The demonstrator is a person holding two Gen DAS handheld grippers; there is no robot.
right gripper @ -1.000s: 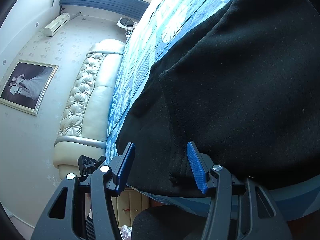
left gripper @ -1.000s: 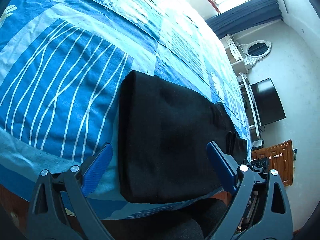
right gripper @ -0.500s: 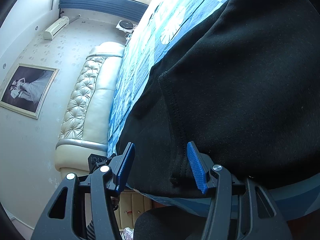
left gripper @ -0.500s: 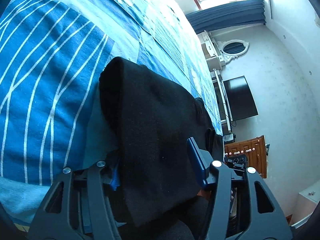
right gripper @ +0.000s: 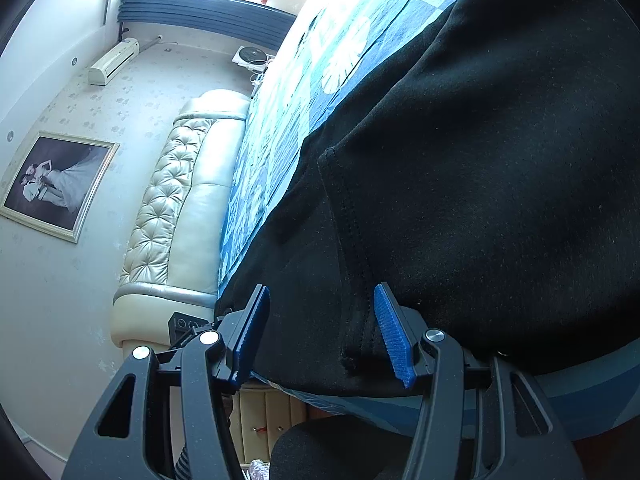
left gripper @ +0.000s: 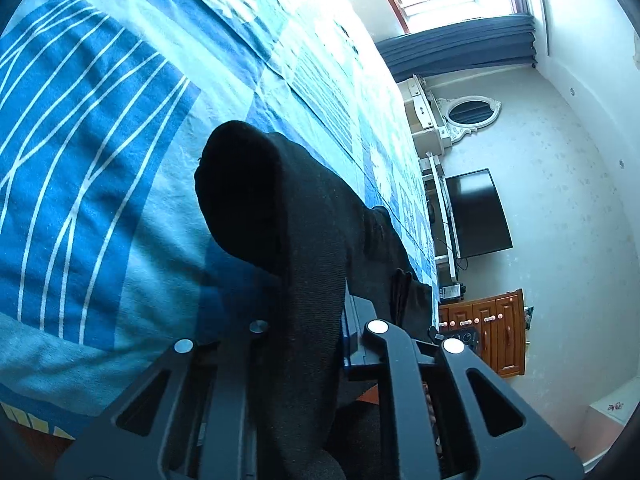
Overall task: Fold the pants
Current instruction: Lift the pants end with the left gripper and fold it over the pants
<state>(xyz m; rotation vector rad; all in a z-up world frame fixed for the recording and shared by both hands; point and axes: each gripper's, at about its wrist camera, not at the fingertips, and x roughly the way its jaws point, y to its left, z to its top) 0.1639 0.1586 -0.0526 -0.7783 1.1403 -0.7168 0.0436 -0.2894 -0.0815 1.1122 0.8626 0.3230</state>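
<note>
Two grippers were logged: left gripper (left gripper: 310, 320) clamped on black pants (left gripper: 304, 240); right gripper (right gripper: 320, 332) jaws wide. No legible writing was found.

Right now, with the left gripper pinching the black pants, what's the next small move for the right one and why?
Probably close the right gripper. Its jaws stand open around the near hem of the black pants, which lies flat on the bedspread, while the left gripper is shut on a raised fold. Gripping both ends should let the pants lift evenly.

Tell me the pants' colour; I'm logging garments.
Plain black pants; the right wrist view shows them best.
</note>
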